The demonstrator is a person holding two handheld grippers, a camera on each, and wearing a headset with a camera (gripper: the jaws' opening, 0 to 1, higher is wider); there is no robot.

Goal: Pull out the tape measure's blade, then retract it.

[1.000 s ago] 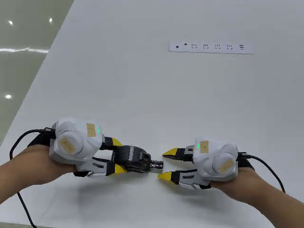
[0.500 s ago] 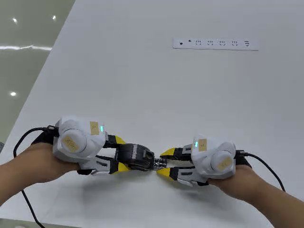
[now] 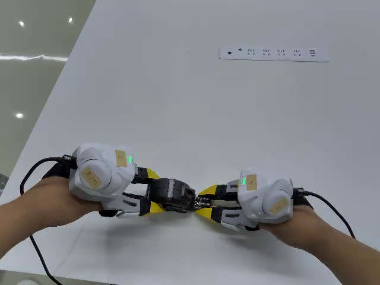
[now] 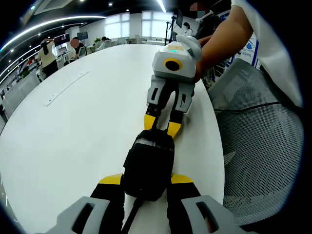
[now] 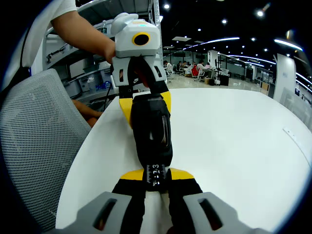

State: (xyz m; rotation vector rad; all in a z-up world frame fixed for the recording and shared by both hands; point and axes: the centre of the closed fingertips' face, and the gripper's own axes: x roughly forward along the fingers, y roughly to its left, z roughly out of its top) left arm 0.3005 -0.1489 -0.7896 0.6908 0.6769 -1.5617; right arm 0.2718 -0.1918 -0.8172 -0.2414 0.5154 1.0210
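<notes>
right gripper view: right gripper (image 5: pixel 156 178) tight on blade (image 5: pixel 154 170)

**White desk, one power strip**

The desk (image 3: pixel 178 107) has a plain white, matte top that runs far ahead, and its left edge slants away diagonally in the head view. In the left gripper view the desk (image 4: pixel 73 126) ends in a rounded near edge. A long white power strip (image 3: pixel 273 53) lies flat on the far part of the top, well apart from everything else, its row of sockets facing up. The black tape measure (image 3: pixel 172 195) sits low over the near part of the desk. Whether it touches the top cannot be told.
</notes>
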